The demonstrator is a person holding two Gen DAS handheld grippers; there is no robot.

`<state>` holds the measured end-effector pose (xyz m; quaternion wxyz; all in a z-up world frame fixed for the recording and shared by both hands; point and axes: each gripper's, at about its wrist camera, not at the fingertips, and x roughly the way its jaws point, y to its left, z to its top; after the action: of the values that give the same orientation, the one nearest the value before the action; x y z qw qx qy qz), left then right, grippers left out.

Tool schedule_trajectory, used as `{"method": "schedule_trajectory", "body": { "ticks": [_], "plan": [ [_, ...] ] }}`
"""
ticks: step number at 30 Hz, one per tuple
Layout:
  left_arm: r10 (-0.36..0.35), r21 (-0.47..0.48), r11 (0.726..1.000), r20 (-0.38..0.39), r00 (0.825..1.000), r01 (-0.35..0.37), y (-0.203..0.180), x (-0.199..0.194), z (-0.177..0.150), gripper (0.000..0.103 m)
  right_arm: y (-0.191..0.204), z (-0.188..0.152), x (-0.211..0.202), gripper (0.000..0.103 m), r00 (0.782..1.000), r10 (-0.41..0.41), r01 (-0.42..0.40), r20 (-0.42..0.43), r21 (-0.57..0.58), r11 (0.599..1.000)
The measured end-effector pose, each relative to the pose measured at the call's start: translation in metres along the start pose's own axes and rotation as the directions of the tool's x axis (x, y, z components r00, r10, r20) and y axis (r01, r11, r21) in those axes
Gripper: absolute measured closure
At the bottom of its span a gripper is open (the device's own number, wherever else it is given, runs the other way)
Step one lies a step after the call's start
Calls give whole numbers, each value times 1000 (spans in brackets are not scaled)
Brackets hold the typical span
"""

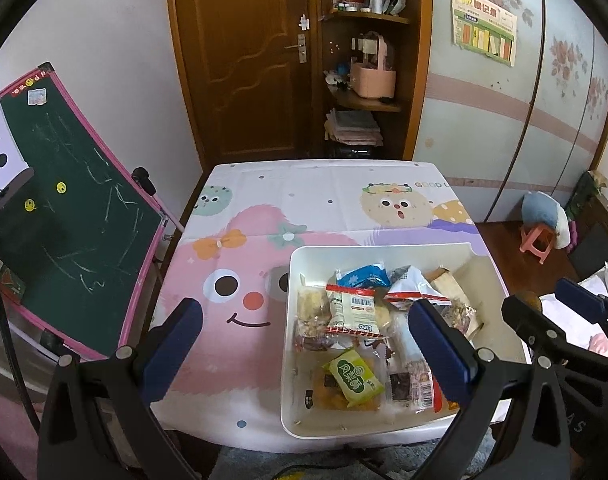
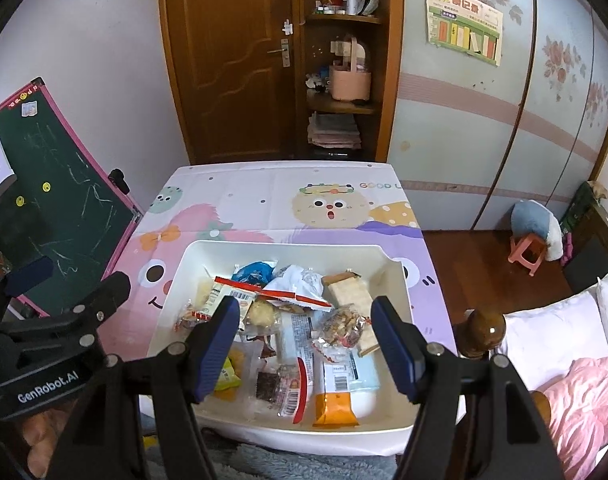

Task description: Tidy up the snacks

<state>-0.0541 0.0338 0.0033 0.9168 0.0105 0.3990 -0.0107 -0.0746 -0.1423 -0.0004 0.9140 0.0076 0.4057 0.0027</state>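
Observation:
A white bin (image 1: 288, 360) (image 2: 176, 288) stands at the near right of the table and holds several wrapped snacks: a green packet (image 1: 354, 378), a blue packet (image 1: 364, 276) (image 2: 256, 270), a red and white packet (image 2: 300, 284), an orange packet (image 2: 335, 406). My left gripper (image 1: 304, 344) is open and empty, above the bin's left side and the cloth. My right gripper (image 2: 306, 352) is open and empty, above the bin's middle. The right gripper also shows at the right edge of the left wrist view (image 1: 544, 308).
The table has a pink and purple cartoon cloth (image 1: 264, 208) (image 2: 264, 196). A green chalkboard (image 1: 64, 208) leans at the left. A wooden door (image 1: 244, 60) and corner shelves (image 1: 364, 100) stand behind. A bed with a wooden post (image 2: 486, 330) is at the right.

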Motion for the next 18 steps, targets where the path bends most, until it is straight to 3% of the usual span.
{"method": "schedule_trajectory", "body": {
  "ticks": [18],
  "plan": [
    [17,-21,1000,-23,1000,-18,7,6,-1,1,6,-2,9,34,1000,19,-19,-12,-9,1000]
  ]
}}
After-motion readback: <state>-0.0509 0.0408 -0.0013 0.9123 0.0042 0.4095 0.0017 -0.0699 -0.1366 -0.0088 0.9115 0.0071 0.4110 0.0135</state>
